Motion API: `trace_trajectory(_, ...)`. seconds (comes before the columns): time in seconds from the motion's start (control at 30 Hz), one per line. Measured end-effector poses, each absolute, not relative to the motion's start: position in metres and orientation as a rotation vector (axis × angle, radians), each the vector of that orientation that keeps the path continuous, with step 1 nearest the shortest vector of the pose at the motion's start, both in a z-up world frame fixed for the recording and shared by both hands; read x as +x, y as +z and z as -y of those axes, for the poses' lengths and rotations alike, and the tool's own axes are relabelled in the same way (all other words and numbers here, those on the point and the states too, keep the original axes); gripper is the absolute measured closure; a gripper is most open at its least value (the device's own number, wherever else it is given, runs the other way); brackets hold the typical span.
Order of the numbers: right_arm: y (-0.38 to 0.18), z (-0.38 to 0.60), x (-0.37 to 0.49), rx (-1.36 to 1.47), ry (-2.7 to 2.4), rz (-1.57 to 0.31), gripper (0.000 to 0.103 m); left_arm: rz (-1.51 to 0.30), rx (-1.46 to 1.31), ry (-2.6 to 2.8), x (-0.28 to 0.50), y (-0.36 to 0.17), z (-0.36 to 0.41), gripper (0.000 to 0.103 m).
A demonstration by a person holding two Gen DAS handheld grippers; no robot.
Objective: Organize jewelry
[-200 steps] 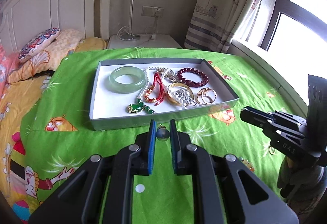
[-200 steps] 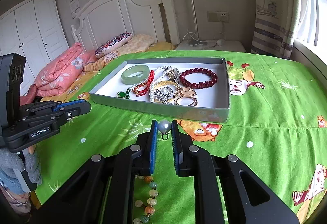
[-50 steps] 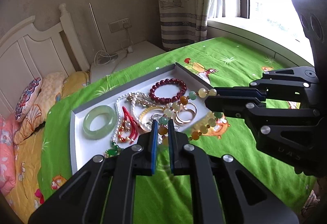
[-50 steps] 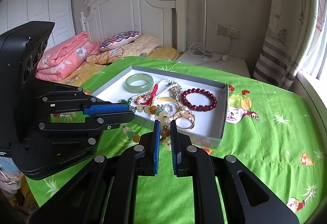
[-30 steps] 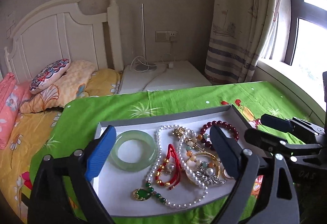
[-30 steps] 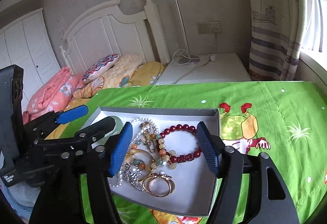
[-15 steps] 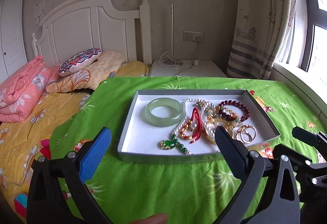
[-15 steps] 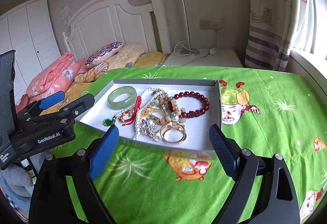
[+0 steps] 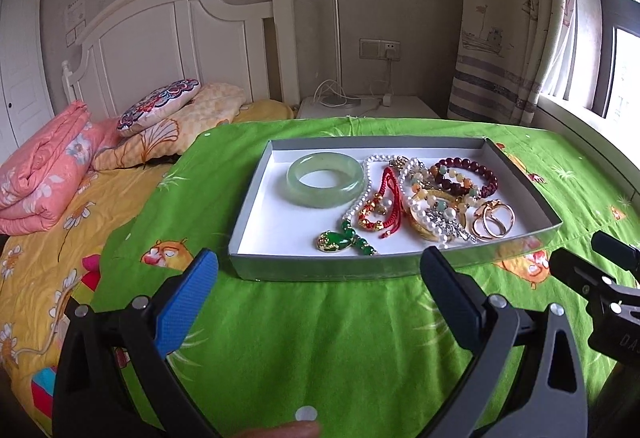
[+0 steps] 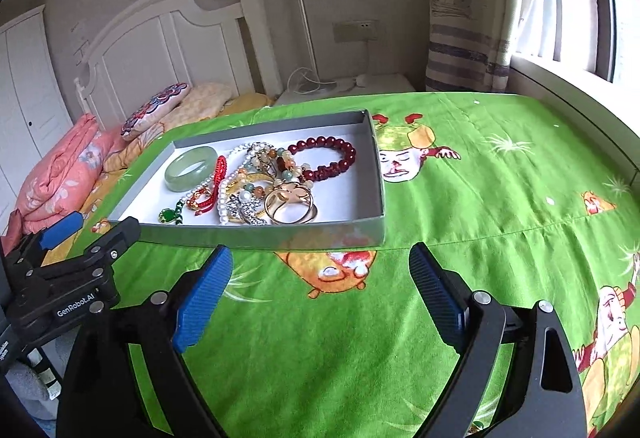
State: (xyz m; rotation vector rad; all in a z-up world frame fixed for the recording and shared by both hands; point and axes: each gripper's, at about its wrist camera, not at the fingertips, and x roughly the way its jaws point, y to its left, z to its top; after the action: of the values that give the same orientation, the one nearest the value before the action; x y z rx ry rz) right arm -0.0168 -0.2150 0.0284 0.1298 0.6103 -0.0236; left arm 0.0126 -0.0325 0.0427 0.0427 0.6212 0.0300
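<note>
A grey shallow box (image 9: 256, 194) (image 10: 376, 166) with a white floor lies on the green cloth. In it are a pale green jade bangle (image 9: 325, 179) (image 10: 191, 168), a dark red bead bracelet (image 9: 486, 174) (image 10: 332, 158), a multicoloured bead bracelet (image 9: 448, 184) (image 10: 264, 174), a pearl necklace with a green pendant (image 9: 336, 239) (image 10: 168, 216), a red cord piece (image 9: 388, 198) and gold rings (image 9: 494, 224) (image 10: 290, 204). My left gripper (image 9: 318, 292) is open and empty in front of the box. My right gripper (image 10: 320, 286) is open and empty, just short of the box's near wall.
The green cartoon-print cloth (image 9: 320, 338) (image 10: 500, 218) covers the surface. A bed with pillows (image 9: 160, 106) and a pink quilt (image 9: 40, 174) lies to the left. A white nightstand (image 9: 368, 108) stands behind. A curtain and window sill (image 10: 560, 86) are at the right.
Both grippers carried the multicoloured bead bracelet over the box, opened and let it drop in. They have since drawn back toward the near side, open and empty.
</note>
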Motion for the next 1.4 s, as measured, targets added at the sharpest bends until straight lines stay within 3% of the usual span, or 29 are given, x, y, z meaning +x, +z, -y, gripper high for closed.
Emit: trace_trajectory(1.4, 0.035, 0.191, -0.021, -0.012, -0.092, -0.540, 0.017, -0.610, 0.015, -0.001, 0.009, 0.046, 0.031, 0.003)
